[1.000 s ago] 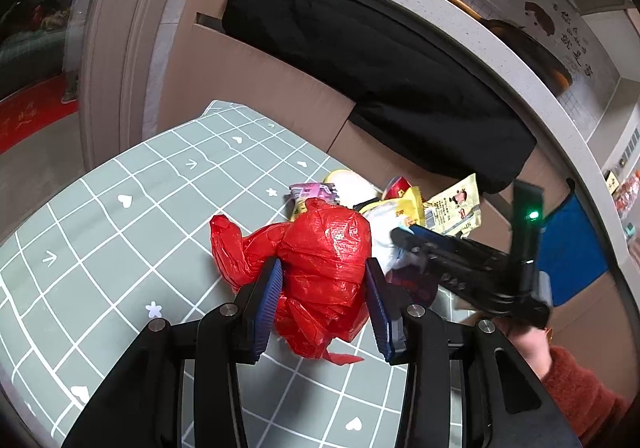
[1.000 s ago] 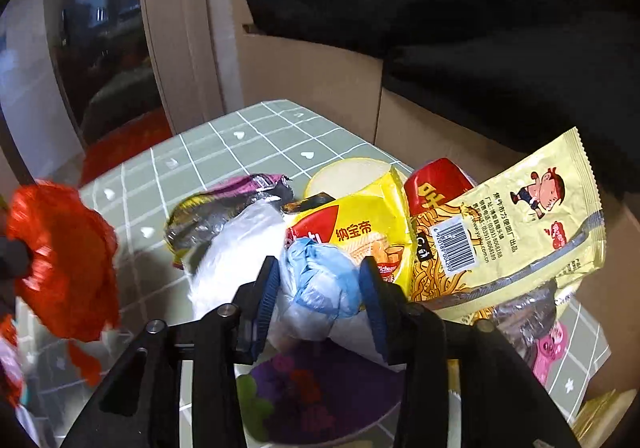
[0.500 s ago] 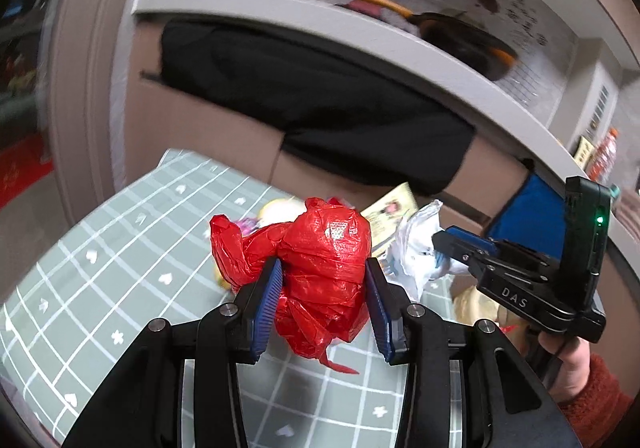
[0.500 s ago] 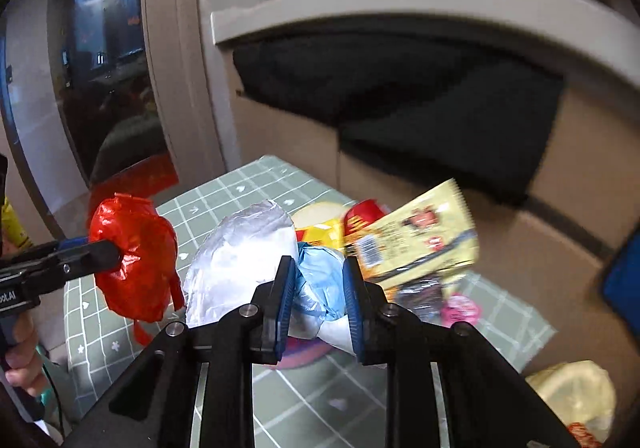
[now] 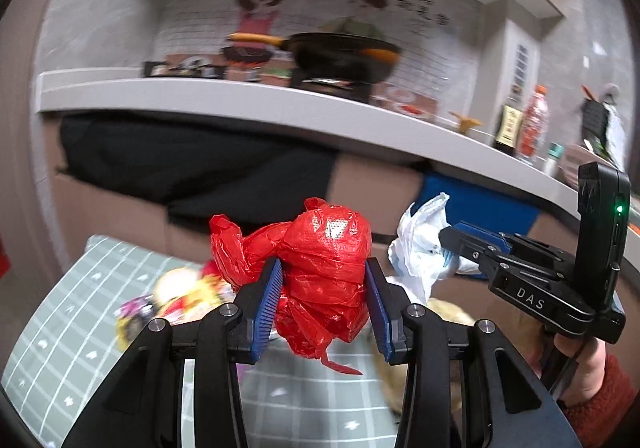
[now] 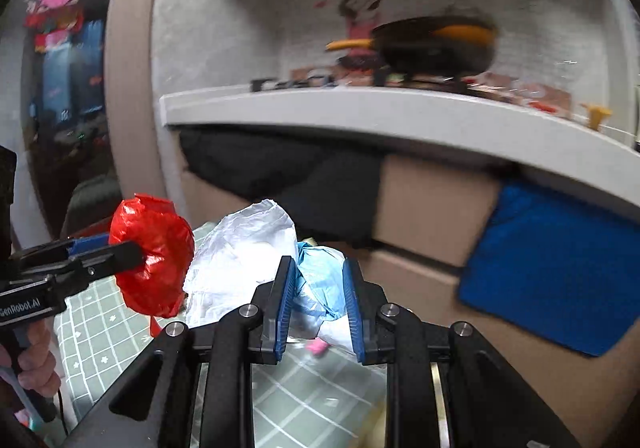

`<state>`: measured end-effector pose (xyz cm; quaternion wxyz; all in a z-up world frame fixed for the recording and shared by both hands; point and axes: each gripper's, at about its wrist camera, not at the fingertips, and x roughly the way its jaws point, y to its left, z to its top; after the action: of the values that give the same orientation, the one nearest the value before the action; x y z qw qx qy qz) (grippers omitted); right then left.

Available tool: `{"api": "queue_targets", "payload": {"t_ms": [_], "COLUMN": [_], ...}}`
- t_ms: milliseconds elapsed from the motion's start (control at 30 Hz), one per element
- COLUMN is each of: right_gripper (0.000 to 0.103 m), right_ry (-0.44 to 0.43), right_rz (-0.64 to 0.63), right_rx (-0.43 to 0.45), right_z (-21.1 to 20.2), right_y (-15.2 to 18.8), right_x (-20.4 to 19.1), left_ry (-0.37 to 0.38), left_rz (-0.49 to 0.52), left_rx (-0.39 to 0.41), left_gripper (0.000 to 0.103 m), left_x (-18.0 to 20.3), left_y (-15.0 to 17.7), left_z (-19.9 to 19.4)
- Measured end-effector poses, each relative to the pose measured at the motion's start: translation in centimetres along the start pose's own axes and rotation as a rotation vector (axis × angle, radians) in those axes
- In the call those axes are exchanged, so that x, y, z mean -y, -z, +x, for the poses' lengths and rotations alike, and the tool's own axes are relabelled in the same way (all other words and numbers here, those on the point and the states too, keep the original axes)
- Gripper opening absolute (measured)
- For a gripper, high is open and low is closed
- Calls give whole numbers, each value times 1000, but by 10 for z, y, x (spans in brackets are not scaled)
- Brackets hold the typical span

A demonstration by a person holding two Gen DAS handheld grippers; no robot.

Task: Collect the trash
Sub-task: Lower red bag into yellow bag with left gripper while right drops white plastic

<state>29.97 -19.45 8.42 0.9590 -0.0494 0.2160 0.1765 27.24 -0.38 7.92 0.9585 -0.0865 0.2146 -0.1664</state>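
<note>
Two bags up off the table (image 5: 60,348), one per gripper

My left gripper (image 5: 324,300) clamps the red bag (image 5: 324,260); my right gripper (image 6: 318,304), jaws just squeezed tighter, pinches the white-and-blue bag (image 6: 240,248) beside it.

Motion-blurred snack wrappers (image 5: 176,300) on the table

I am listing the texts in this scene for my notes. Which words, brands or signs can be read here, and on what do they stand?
"DAS" stands on the right gripper body.
"enRobot.AI", its first letter cut off by the picture's edge, stands on the left gripper body.
Wall writing: too blurred to read.
Bottle labels: too small to read.
Snack packets: too blurred to read.
</note>
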Motion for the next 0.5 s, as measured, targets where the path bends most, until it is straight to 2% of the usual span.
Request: {"api": "queue_targets", "payload": {"t_ms": [200, 500], "right_gripper": [22, 22], "right_ry": [102, 205], "right_rz": [43, 106], "right_rx": [38, 32], "right_z": [-43, -72], "right_y": [8, 34], "right_x": [44, 98], "left_ry": [104, 219], "left_rz": [55, 81], "left_rx": [-31, -143], "left_gripper": [42, 42], "left_x": [55, 113], "left_y": [-1, 23], "left_z": [26, 74]}}
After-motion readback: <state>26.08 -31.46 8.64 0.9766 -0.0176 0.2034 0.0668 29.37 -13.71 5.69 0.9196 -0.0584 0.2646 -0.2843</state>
